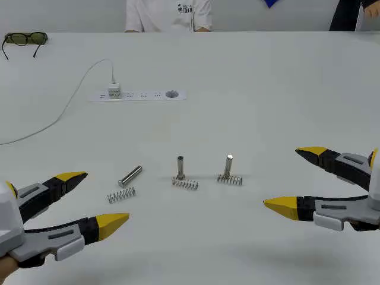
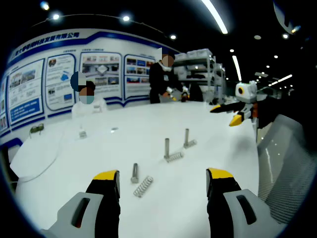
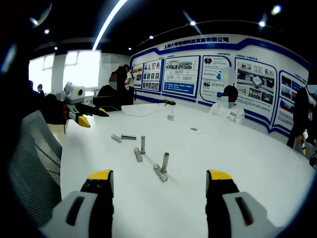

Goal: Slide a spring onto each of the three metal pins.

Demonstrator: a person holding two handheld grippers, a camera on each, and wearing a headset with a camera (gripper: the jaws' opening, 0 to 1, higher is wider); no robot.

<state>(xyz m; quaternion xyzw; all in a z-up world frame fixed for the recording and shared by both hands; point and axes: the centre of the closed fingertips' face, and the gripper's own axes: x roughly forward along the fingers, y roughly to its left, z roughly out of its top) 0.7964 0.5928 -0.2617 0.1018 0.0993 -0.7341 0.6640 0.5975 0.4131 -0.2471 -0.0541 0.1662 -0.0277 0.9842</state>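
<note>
Toward the near edge of the white table (image 1: 249, 77), three silver metal pins (image 1: 180, 167) — two upright, one lying flat — each have a coiled steel spring (image 1: 185, 183) loose alongside; none is threaded yet. Left gripper (image 1: 104, 197) and right gripper (image 1: 283, 178) hover spread, empty.

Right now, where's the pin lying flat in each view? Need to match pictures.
Head view: lying pin left of centre, leftmost pin.
Left gripper view: low centre, beside a spring.
Right gripper view: left of centre, farthest pin.
Shared landmark: the middle upright pin, next to it in all three.
</note>
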